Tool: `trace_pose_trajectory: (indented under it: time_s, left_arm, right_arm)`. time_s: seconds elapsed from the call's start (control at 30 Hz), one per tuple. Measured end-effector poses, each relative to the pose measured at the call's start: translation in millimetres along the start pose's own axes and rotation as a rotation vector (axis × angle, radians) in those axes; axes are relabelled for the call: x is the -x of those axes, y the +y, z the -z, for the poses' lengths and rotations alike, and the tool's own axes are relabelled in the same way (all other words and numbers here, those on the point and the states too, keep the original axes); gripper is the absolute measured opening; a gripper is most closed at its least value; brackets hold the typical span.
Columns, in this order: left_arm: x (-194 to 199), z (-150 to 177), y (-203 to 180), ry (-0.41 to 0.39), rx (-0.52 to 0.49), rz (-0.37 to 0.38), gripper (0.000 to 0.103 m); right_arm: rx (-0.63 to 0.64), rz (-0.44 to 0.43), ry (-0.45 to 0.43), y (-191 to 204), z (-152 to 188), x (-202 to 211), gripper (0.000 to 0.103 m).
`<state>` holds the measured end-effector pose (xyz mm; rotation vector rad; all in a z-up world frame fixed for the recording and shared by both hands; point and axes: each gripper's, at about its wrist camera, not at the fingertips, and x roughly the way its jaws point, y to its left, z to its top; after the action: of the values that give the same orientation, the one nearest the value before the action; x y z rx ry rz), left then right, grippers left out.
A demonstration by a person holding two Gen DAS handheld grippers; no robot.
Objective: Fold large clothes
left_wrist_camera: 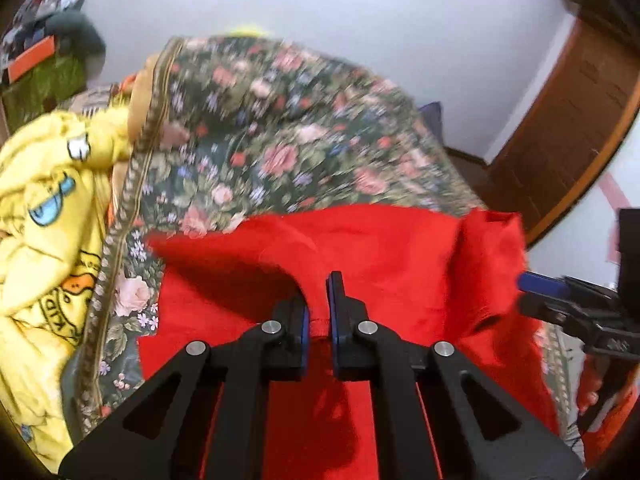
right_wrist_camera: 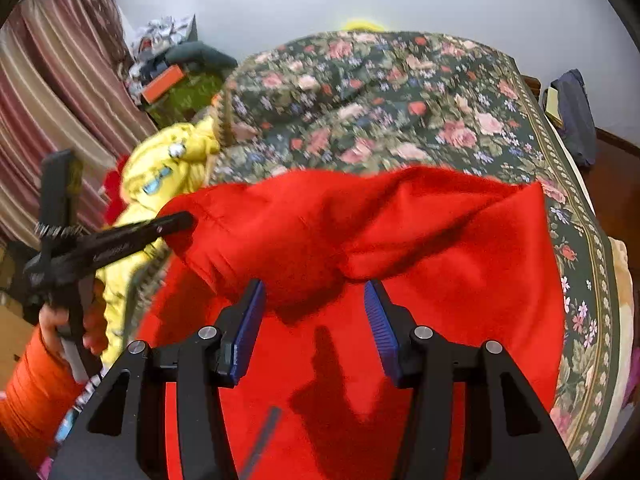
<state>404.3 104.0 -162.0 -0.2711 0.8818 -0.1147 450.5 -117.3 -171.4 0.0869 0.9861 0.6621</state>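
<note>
A large red garment (left_wrist_camera: 380, 248) lies on a bed with a floral cover (left_wrist_camera: 280, 128). My left gripper (left_wrist_camera: 318, 312) is shut on a fold of the red cloth and holds it lifted. In the right wrist view the left gripper (right_wrist_camera: 176, 222) pinches the garment's left edge. The red garment (right_wrist_camera: 400, 232) is bunched and raised there, with a flat layer below. My right gripper (right_wrist_camera: 314, 320) is open, its blue pads (right_wrist_camera: 248, 328) apart, just in front of the raised fold and holding nothing. The right gripper shows at the right edge of the left wrist view (left_wrist_camera: 536, 288).
A yellow printed garment (left_wrist_camera: 44, 240) is heaped on the bed's left side (right_wrist_camera: 160, 176). The floral cover (right_wrist_camera: 400, 100) reaches to the white wall. A curtain (right_wrist_camera: 52, 100) hangs at left, clutter (right_wrist_camera: 172, 76) behind, a wooden door (left_wrist_camera: 560, 120) at right.
</note>
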Motion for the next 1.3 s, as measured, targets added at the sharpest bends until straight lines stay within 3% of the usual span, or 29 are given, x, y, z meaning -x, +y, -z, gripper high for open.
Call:
trace_pose_trajectory:
  time_s: [0.13,0.3,0.5,0.6,0.67,0.73,0.87,1.13,1.2,1.3]
  left_arm:
    - [24.9,14.1,-13.5,-0.009,-0.018,0.038,0.007]
    - [16.9,44.5,-9.9,0.036,0.001,0.039,0.007]
    - [-19.5,80.1,18.5,0.134,0.121,0.098,0.007]
    - [-35.6,90.4,25.0,0.161,0.138,0.092,0.007]
    - [-38.9,92.2,26.2,0.16,0.142,0.1,0.007]
    - [-37.6,89.1,24.2,0.154,0.133,0.093,0.007]
    - [-12.7,73.2,9.9,0.091,0.067,0.053,0.007]
    - [66.6,48.7,-23.6,-0.079,-0.032,0.046,0.007]
    - [73.7,53.6,-29.6,-0.08,-0.056,0.044,0.007]
    - [60.3,70.5,-33.2,-0.017,-0.064,0.033,0.007]
  right_arm:
    - [-0.033,0.007,-0.048,12.0,1.9,15.3,0.069]
    - [-0.07,0.036,-0.006,16.2,13.2,-3.2,0.069]
    - [-0.125,0.13,0.032,-5.1,30.2,-36.1,0.069]
    - [-0.196,0.092,0.045,-26.4,36.4,-51.5,0.068]
    - [-0.19,0.094,0.0,-28.1,38.3,-48.2,0.059]
    - [-0.156,0.074,0.0,-24.9,36.7,-46.7,0.031]
    - [-0.162,0.012,0.005,-19.8,32.0,-38.5,0.011]
    - [-0.069,-0.024,-0.122,10.7,20.9,33.1,0.009]
    - [-0.069,-0.036,-0.136,13.7,23.9,43.3,0.009]
    - [-0.081,-0.031,-0.096,11.9,35.9,39.7,0.009]
